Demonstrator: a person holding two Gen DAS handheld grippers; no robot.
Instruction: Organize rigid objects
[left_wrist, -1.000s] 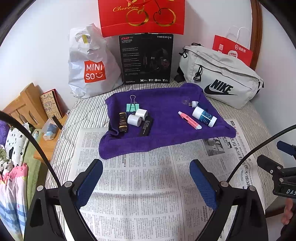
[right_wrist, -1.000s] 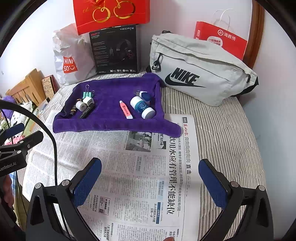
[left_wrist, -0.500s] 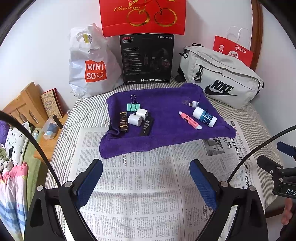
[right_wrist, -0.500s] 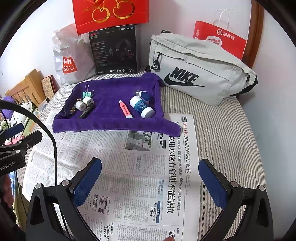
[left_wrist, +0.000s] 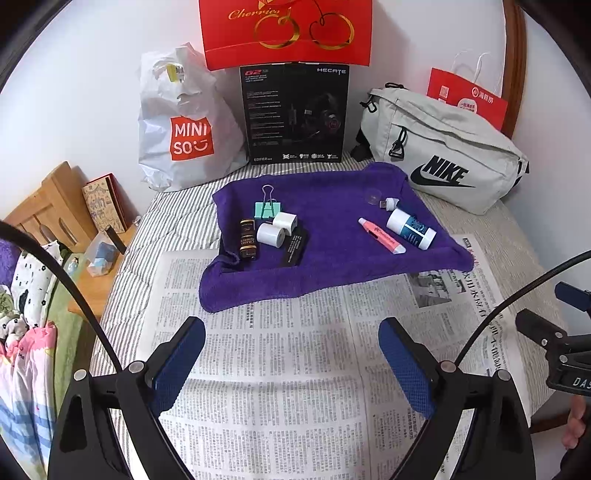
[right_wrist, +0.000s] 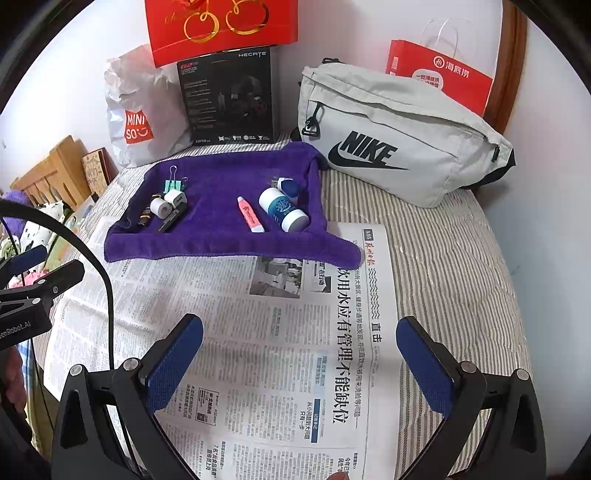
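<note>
Both views slightly nearer fuzzy towel (left_wrist: 332, 236).

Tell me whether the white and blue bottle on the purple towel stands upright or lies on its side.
On its side. The white and blue bottle lies lengthwise on the purple towel, beside the pink tube.

The purple towel (left_wrist: 332, 221) is nappy, matt cloth over printed newspaper (left_wrist: 280, 369) — thin, dull paper. The binder clip (left_wrist: 266, 208) has wire metal handles; the white-capped bottle (left_wrist: 410, 229) looks smooth plastic. Far right, the grey bag (right_wrist: 399, 136) is matt fabric — the far-left shopping bag (left_wrist: 184, 122) crinkled glossy plastic.
</note>
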